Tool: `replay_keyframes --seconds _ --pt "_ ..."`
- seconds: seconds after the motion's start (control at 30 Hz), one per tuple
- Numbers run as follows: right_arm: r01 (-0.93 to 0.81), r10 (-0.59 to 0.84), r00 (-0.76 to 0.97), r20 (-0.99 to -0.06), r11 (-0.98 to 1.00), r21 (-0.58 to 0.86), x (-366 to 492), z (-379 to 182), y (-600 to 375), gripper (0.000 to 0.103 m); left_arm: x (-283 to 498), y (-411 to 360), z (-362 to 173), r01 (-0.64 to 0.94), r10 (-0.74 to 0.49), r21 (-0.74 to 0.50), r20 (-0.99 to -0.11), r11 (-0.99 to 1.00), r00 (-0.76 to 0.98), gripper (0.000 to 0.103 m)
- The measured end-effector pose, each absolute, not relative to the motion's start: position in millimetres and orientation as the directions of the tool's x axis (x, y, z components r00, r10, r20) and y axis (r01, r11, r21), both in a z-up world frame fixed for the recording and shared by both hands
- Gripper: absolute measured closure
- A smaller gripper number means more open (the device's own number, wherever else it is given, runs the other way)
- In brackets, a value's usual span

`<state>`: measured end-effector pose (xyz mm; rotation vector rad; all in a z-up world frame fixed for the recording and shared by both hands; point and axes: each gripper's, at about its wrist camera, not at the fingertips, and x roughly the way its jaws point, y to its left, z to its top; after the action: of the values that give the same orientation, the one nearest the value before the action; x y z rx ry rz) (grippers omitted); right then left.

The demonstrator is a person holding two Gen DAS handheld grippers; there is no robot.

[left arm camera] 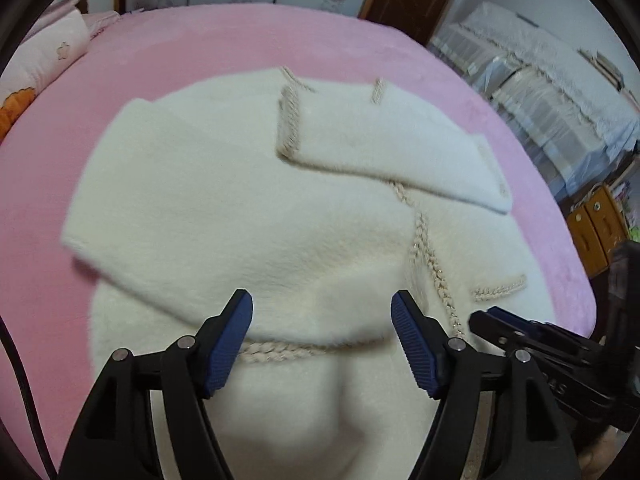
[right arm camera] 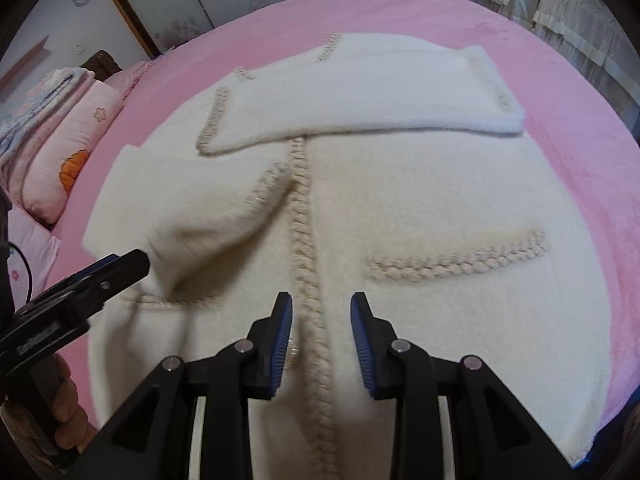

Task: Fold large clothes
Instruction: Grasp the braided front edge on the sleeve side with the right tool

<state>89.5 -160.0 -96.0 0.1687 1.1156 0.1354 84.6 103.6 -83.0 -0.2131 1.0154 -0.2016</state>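
Across the pink plush bedspread we see a cream fluffy knitted cardigan with beige braided trim lying flat, both sleeves folded in over its front. One sleeve crosses the upper chest; the other sleeve lies slanted on the side toward the pillows. A braided strip runs down the middle, and a braided pocket edge sits beside it.

We hold the left gripper over the lower part of the cardigan, its blue-padded fingers spread wide with nothing pinched between them. Our right gripper hangs above the braided strip, its fingers parted more narrowly and gripping nothing. From the right wrist camera, our hand shows at the lower left edge. A pink pillow with an orange flower rests at the bed's far side.
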Motion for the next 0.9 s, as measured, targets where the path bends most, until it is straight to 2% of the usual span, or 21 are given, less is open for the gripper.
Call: replay_keyframes --seconds 0.03,0.1,0.43,0.57,0.7,0.77,0.8,0.83,0.9 --pt "-0.032 0.208 0.434 -0.877 0.976 0.216 90.7 -95.1 -155.8 0.061 78.0 111.7 -76.9 0.056 -0.262 -0.275 -0.807 0.960 0.529 0.032" --pt "-0.042 0.236 0.439 -0.867 0.969 0.243 93.0 -92.7 -149.0 0.055 71.0 123.8 -70.3 0.030 -0.244 -0.274 -0.793 0.961 0.559 0.032" --pt "-0.058 0.312 0.403 -0.860 0.947 0.317 127.4 -108.8 -127.8 0.055 50.3 186.3 -104.0 -0.161 -0.171 -0.302 -0.822 0.940 0.543 0.032" --pt "-0.027 0.354 0.366 -0.861 0.929 0.370 147.7 -127.8 -124.8 0.055 51.2 193.7 -114.5 -0.182 -0.170 -0.308 -0.829 0.934 0.533 0.032" --pt "-0.022 0.318 0.380 -0.869 0.942 0.335 163.2 -139.5 -114.6 0.053 56.1 194.6 -116.0 -0.185 -0.154 -0.294 -0.829 0.938 0.537 0.032" --pt "-0.056 0.283 0.399 -0.872 0.957 0.285 164.8 -138.7 -105.8 0.061 59.2 195.4 -115.3 -0.192 -0.146 -0.292 -0.827 0.937 0.543 0.032" --pt "-0.091 0.271 0.411 -0.870 0.962 0.257 164.5 -135.7 -100.3 0.085 61.0 195.9 -114.7 -0.198 -0.142 -0.292 -0.826 0.936 0.546 0.032" --pt "-0.141 0.284 0.413 -0.865 0.959 0.247 164.3 -130.8 -94.4 0.090 62.5 196.8 -113.6 -0.204 -0.140 -0.296 -0.822 0.933 0.551 0.032" --pt "-0.216 0.298 0.434 -0.851 0.951 0.223 162.9 -114.8 -87.0 0.090 66.9 198.1 -110.8 -0.213 -0.137 -0.304 -0.815 0.929 0.563 0.032"
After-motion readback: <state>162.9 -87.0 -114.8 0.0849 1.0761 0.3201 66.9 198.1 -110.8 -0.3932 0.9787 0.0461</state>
